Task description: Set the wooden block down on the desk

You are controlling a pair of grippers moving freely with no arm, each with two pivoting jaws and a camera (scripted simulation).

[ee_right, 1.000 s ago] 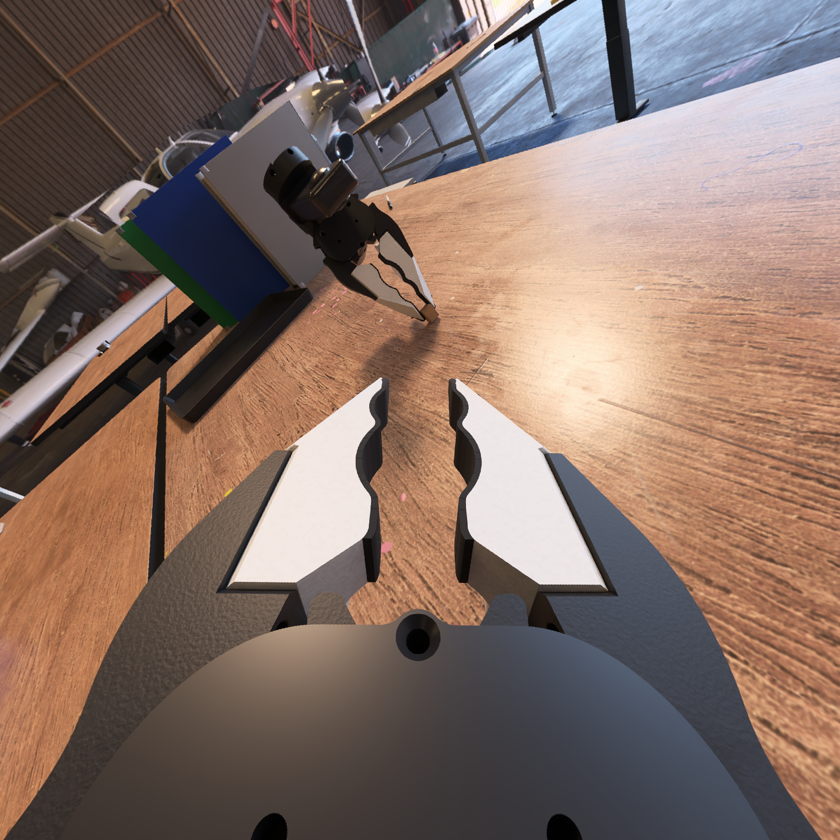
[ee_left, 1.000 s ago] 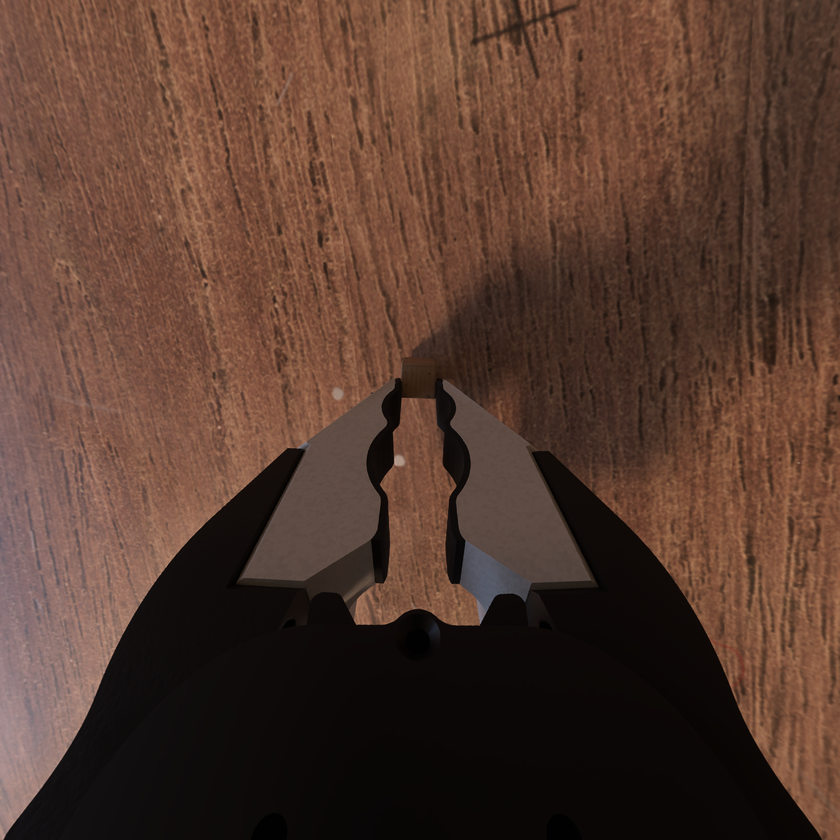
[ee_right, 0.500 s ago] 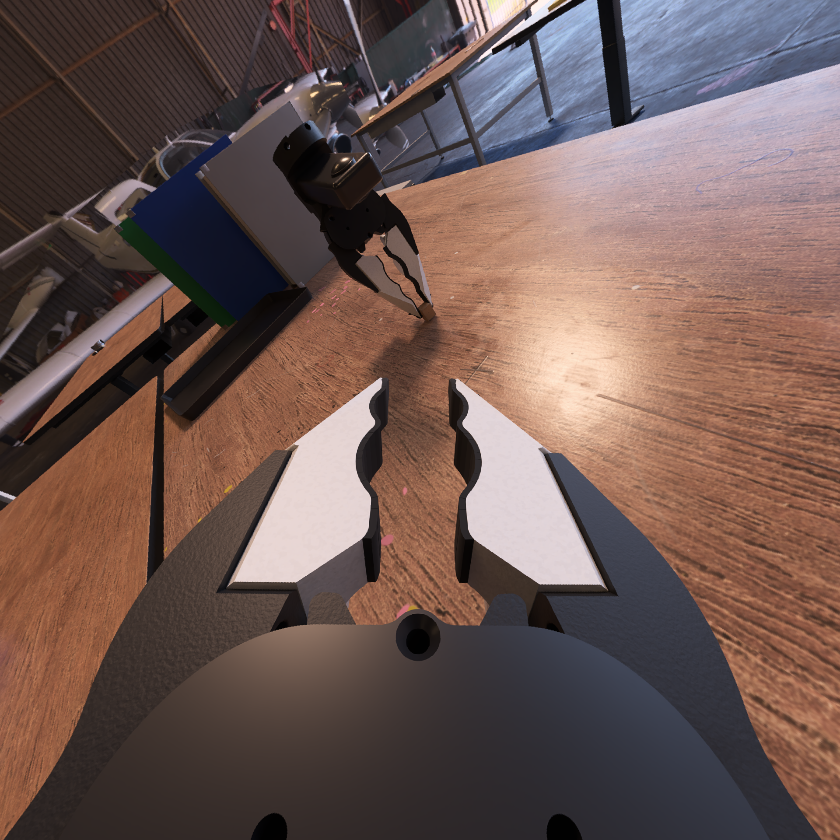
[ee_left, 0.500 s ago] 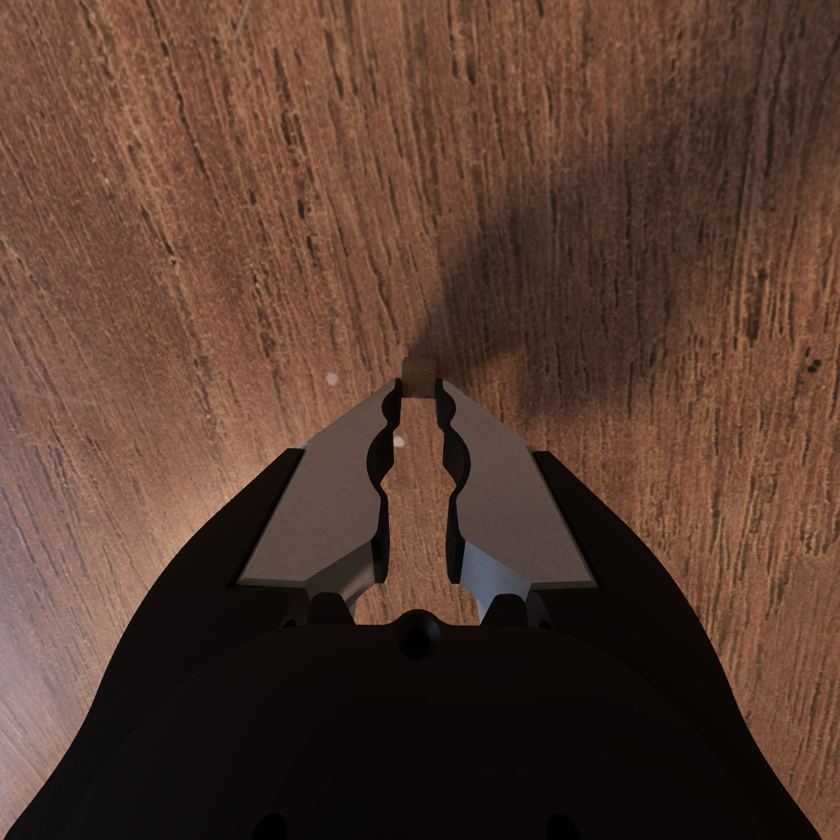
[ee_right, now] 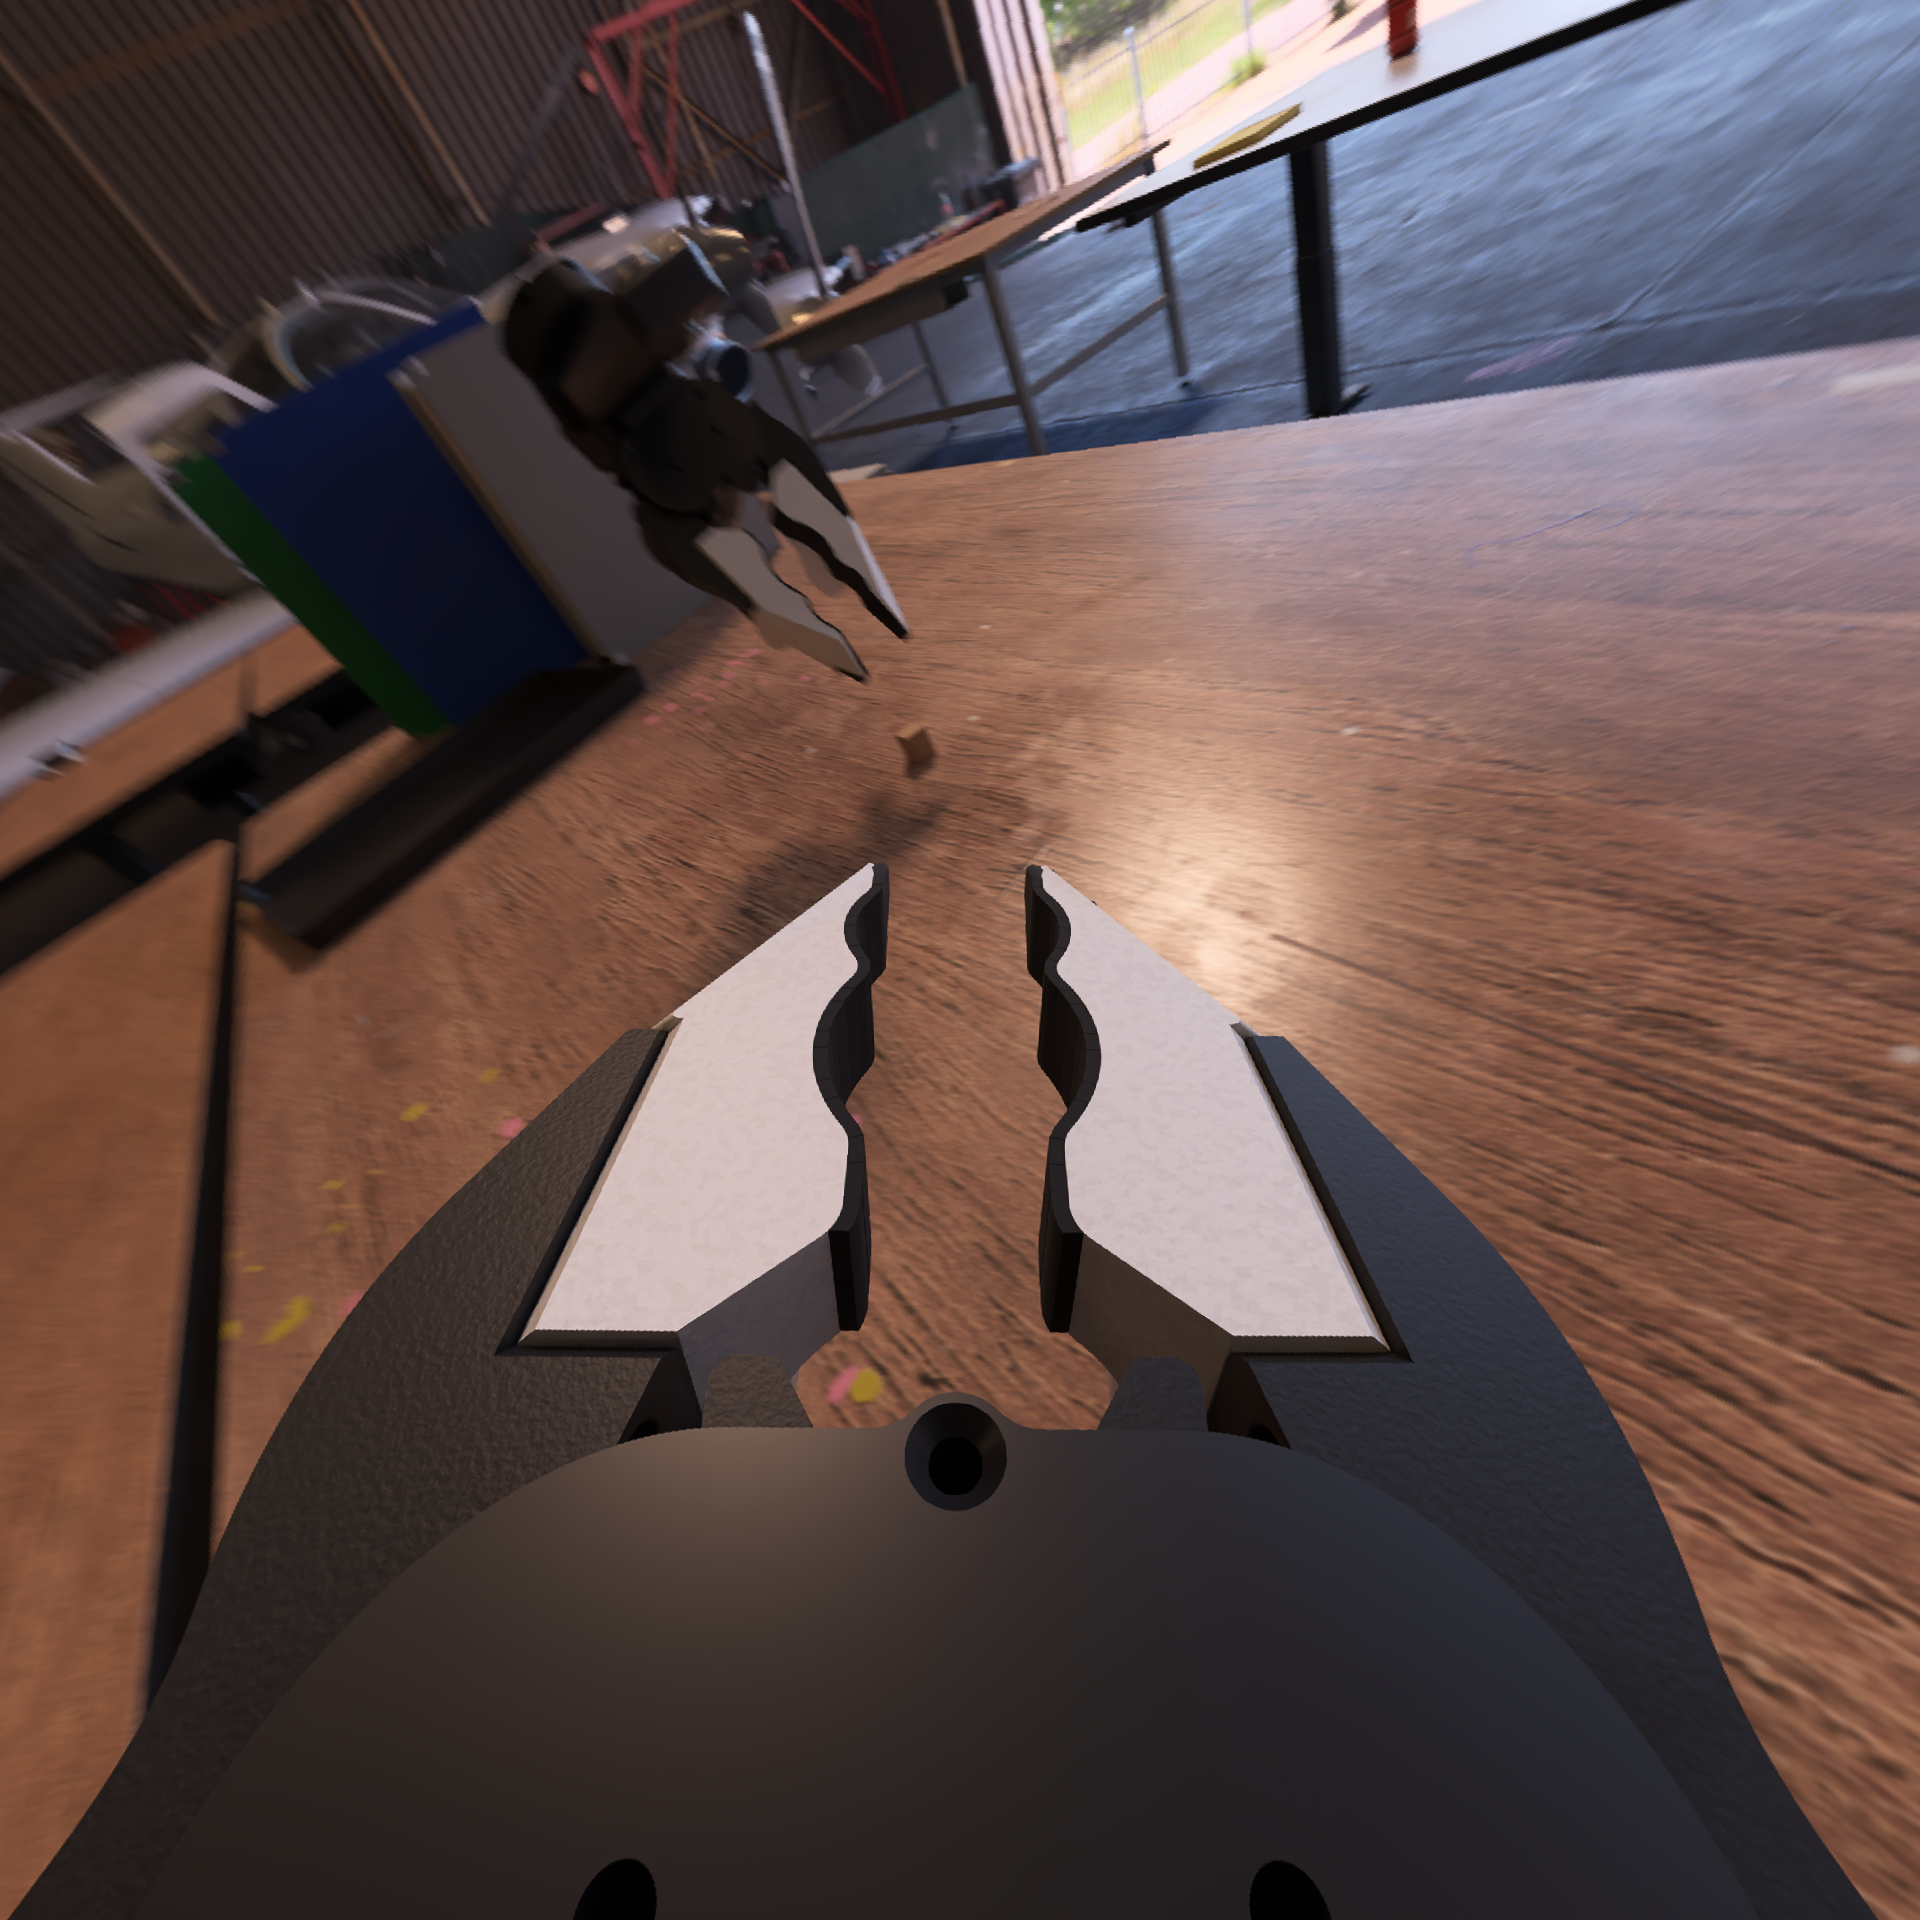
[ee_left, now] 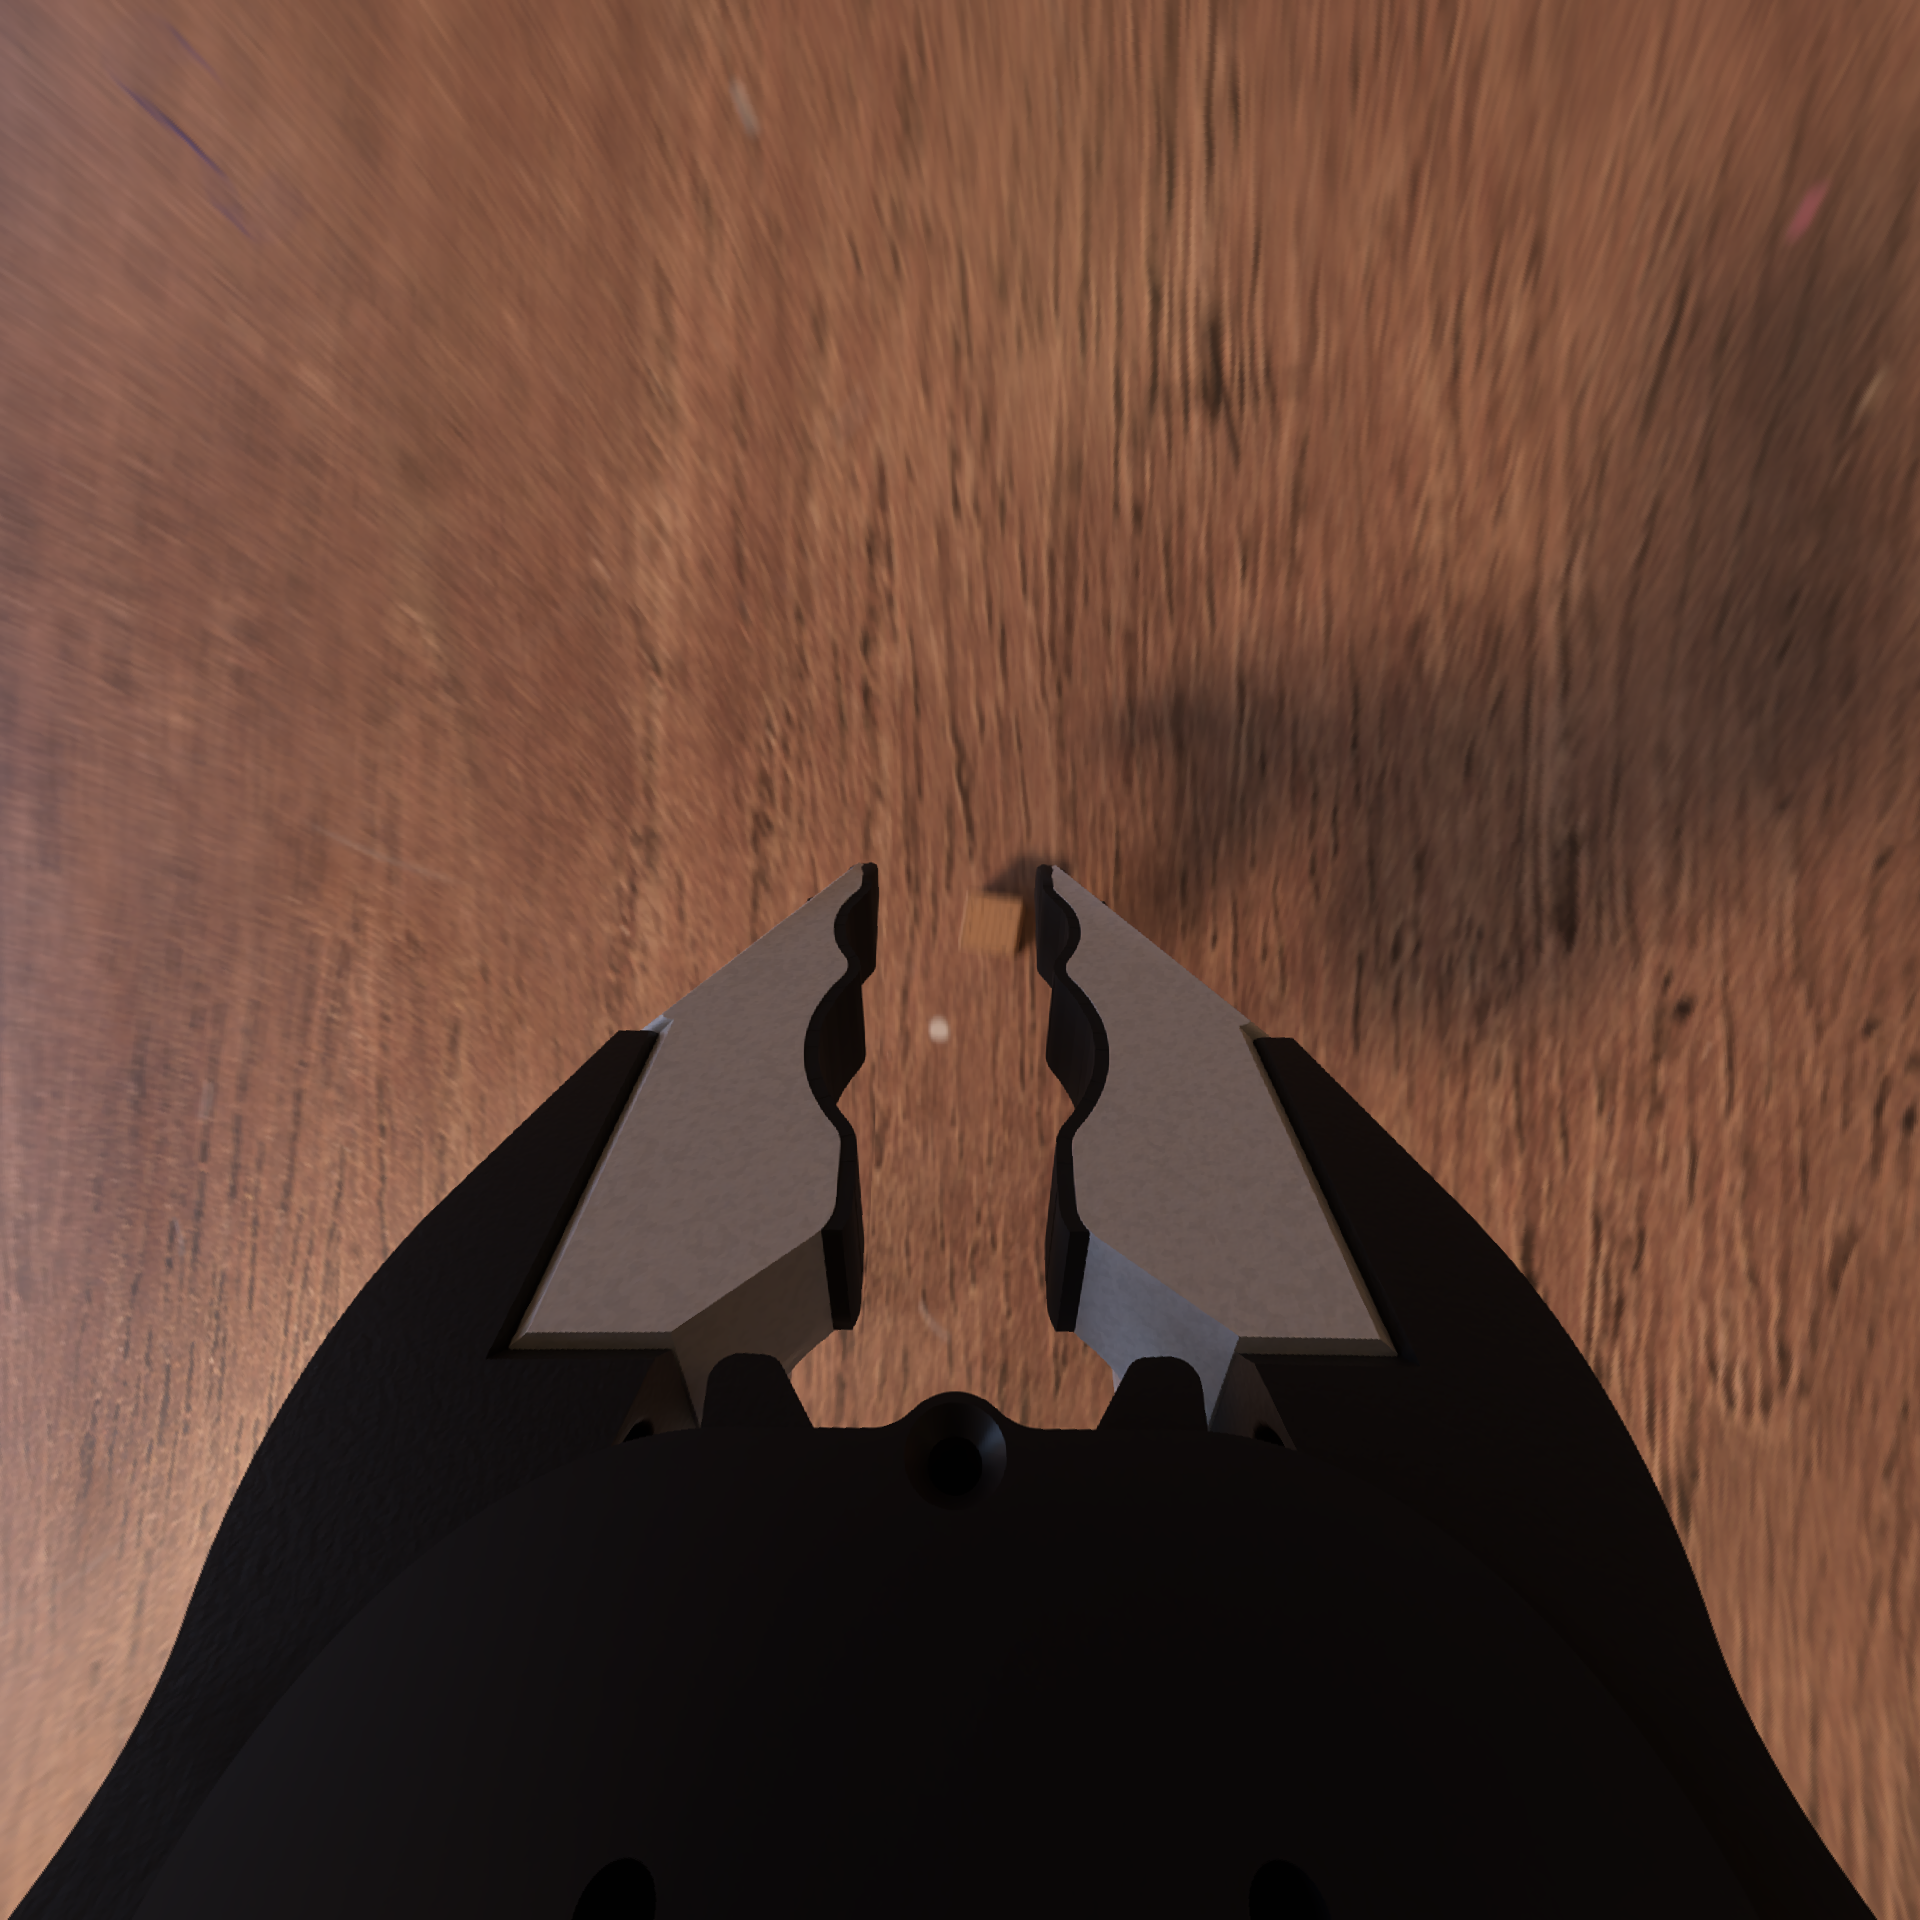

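The small wooden block (ee_left: 987, 926) lies on the brown wooden desk (ee_left: 520, 520), seen between my left gripper's fingertips and close to the right one. My left gripper (ee_left: 957, 883) is open and empty, raised above the block. In the right wrist view the block (ee_right: 915, 746) sits on the desk (ee_right: 1455, 831), and the left gripper (ee_right: 883, 649) hovers above and behind it, open. My right gripper (ee_right: 956, 883) is open and empty, low over the desk, nearer than the block.
A box with blue, green and grey sides (ee_right: 416, 551) stands on a black base (ee_right: 436, 810) at the desk's far left. A seam (ee_right: 213, 1143) runs down the desk on the left. Other tables (ee_right: 1299, 135) stand on the floor beyond.
My left gripper opened, let go of the wooden block, and rose away from the desk. The block now rests on the desk. My right gripper shifted a little.
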